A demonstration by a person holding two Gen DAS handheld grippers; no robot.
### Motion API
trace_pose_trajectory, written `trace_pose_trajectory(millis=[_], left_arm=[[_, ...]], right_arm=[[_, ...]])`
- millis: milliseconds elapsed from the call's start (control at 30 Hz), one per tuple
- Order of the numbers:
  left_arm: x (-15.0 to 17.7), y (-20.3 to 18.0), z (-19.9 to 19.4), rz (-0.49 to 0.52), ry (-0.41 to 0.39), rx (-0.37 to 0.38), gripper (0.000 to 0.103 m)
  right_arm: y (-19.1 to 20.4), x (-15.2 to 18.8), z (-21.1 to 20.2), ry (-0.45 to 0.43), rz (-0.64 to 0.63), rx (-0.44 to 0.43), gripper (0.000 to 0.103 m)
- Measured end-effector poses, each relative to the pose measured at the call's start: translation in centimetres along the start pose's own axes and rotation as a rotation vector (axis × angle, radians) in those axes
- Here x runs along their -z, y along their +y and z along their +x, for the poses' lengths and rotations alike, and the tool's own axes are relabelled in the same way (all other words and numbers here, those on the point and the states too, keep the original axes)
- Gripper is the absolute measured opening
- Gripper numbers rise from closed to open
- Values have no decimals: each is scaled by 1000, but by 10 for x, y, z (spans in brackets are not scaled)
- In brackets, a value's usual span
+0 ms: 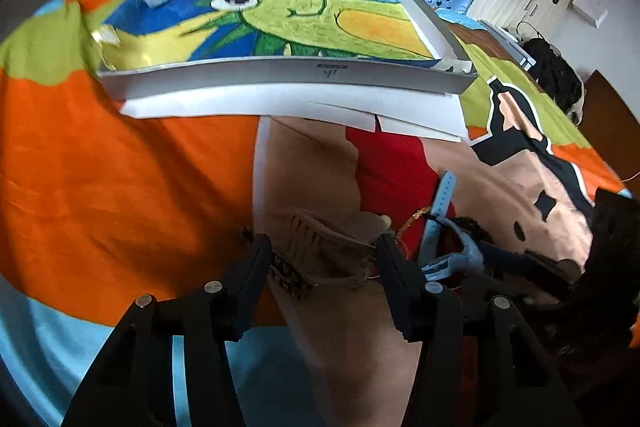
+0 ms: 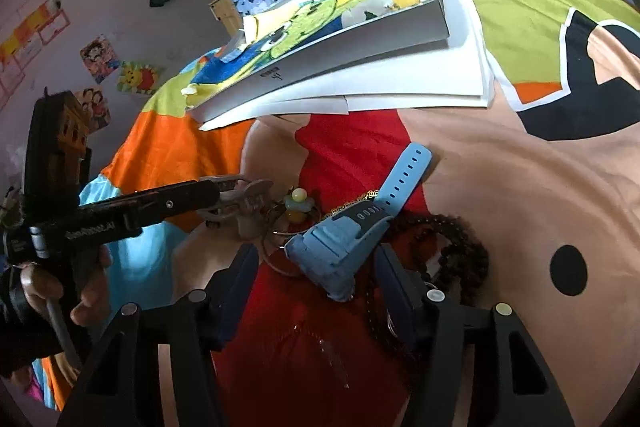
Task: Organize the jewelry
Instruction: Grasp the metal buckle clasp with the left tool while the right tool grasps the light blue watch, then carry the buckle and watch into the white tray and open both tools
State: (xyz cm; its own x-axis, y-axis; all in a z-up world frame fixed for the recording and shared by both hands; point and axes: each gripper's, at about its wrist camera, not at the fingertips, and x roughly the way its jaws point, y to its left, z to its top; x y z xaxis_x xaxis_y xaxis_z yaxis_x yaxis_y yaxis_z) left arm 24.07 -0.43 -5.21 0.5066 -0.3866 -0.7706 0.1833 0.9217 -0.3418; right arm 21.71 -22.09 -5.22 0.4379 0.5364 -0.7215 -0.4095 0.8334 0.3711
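Note:
In the left wrist view a brown watch with a metal band (image 1: 324, 251) spans the gap of my left gripper (image 1: 322, 253), and both pads touch it. From the right wrist view the same gripper (image 2: 222, 195) holds that watch (image 2: 248, 201) at its tips. A light blue watch (image 2: 332, 251) lies on the red patch of the bedspread between the fingers of my right gripper (image 2: 316, 267), with a gap showing on its left side. The blue strap (image 1: 440, 203) also shows in the left wrist view.
A gold chain (image 2: 352, 205), a yellow-bead charm (image 2: 298, 205) and a dark bead bracelet (image 2: 460, 239) lie by the blue watch. Behind them a grey shallow box (image 1: 280, 77) lined with a colourful drawing rests on white sheets (image 2: 400, 87). A hand (image 2: 88, 303) grips the left tool.

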Motion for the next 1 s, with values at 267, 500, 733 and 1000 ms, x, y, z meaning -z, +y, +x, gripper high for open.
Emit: trace_pose_trajectory(millis=[267, 500, 733, 1000], left_arm=[[-3, -6, 4, 50, 45, -6, 49], [2, -7, 12, 58, 87, -16, 49], [0, -10, 16, 60, 59, -53, 39], [3, -9, -4, 27, -1, -29, 35]], right_arm=[[-2, 0, 10, 0, 28, 41, 40], [-5, 7, 1, -26, 45, 11, 37], [-8, 9, -2, -38, 56, -8, 36], [4, 9, -17, -66, 37, -35, 36]])
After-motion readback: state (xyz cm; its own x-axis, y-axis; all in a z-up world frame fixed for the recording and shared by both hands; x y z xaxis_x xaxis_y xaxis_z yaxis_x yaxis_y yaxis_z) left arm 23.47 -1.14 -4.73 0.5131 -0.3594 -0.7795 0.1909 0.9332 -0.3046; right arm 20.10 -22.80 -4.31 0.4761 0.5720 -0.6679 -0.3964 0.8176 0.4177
